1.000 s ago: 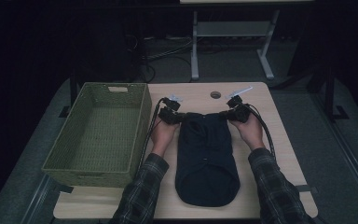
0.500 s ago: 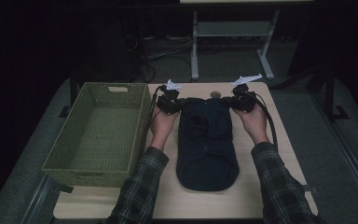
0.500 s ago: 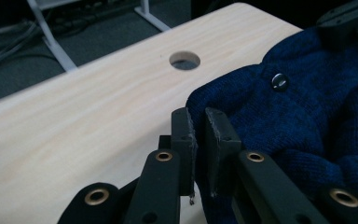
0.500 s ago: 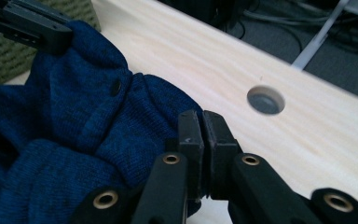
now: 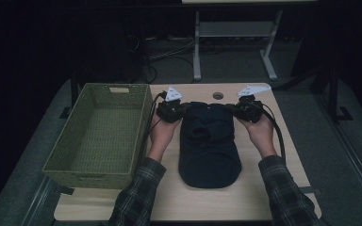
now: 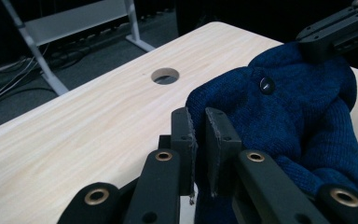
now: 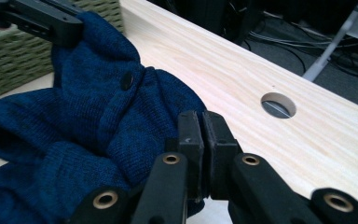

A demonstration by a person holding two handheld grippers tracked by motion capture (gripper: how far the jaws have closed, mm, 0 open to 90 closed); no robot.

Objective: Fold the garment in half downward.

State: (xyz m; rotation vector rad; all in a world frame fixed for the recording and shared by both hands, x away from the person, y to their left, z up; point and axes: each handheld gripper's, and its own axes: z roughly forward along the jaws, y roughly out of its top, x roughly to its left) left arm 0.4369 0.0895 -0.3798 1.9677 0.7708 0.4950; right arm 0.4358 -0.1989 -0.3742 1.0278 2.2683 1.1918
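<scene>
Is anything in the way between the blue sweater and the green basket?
Nothing visible is. The sweater lies on the table right beside the basket. The left gripper and right gripper each pinch a far corner of it.

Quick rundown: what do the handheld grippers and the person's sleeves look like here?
Left gripper and right gripper: black, two flat rubber-padded jaws on linkages with brass-coloured pivots, a pale grey three-cornered plate on top of each, and a black cable trailing back. Sleeves are dark plaid flannel.
</scene>
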